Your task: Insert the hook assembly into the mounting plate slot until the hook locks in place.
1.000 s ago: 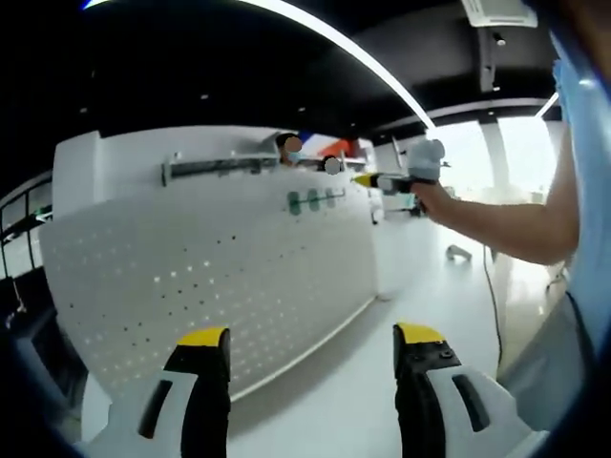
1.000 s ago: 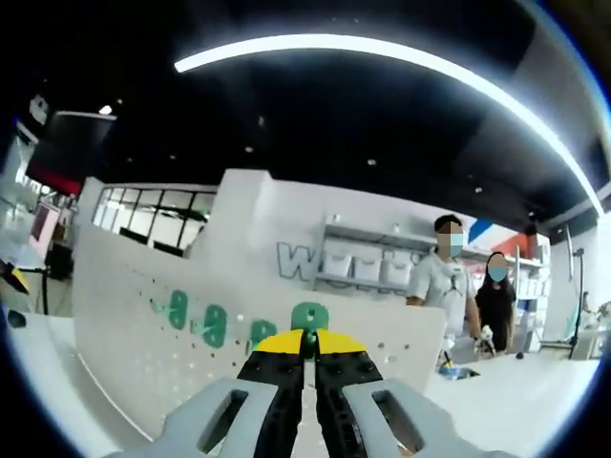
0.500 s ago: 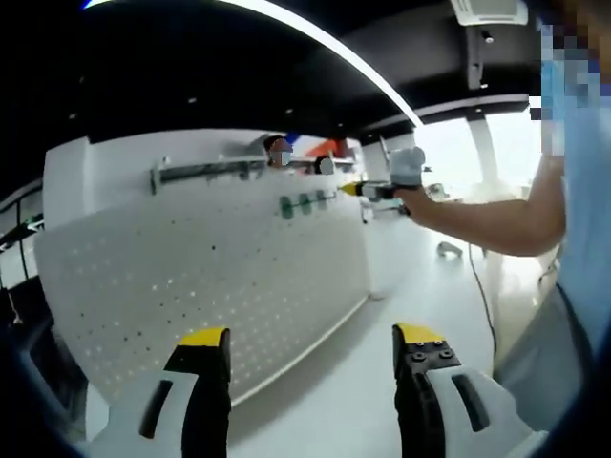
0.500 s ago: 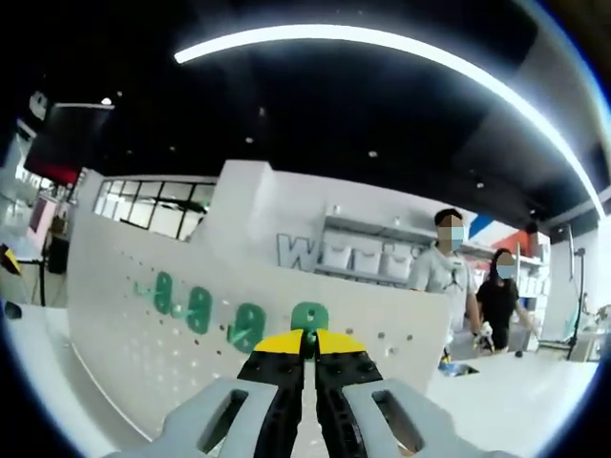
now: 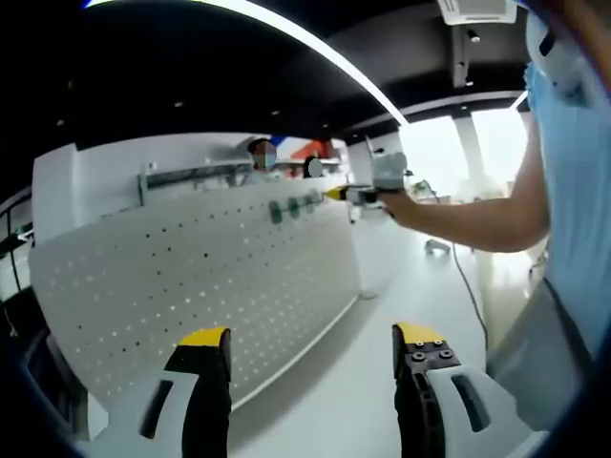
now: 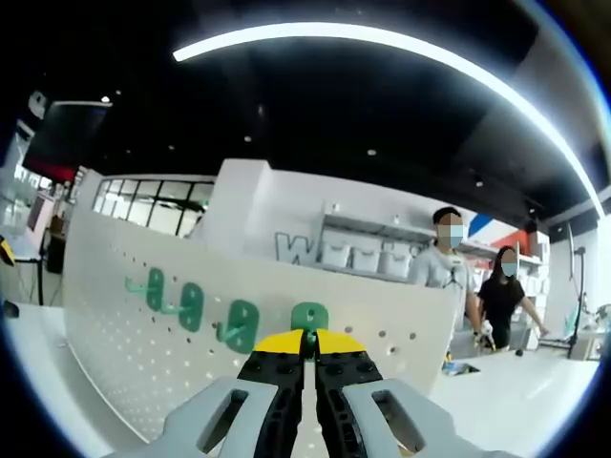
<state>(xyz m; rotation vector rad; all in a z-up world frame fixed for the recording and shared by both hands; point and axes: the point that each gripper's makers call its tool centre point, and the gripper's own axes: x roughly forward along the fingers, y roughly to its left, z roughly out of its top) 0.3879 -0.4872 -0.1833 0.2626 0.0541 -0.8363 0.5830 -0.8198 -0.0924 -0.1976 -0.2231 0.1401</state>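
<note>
Pegboard (image 5: 200,286), white, perforated and upright on the white table (image 5: 382,324), spans the left gripper view, and in the right gripper view it carries a row of green hooks (image 6: 191,307) near its top edge. Left gripper (image 5: 312,342) hangs with its jaws spread wide and nothing between them, facing the board. Right gripper (image 6: 306,343) has its yellow-tipped jaws pressed together on a green hook (image 6: 309,320) right at the board's upper edge, and also shows far off (image 5: 358,194) at the end of the person's outstretched arm (image 5: 468,224).
</note>
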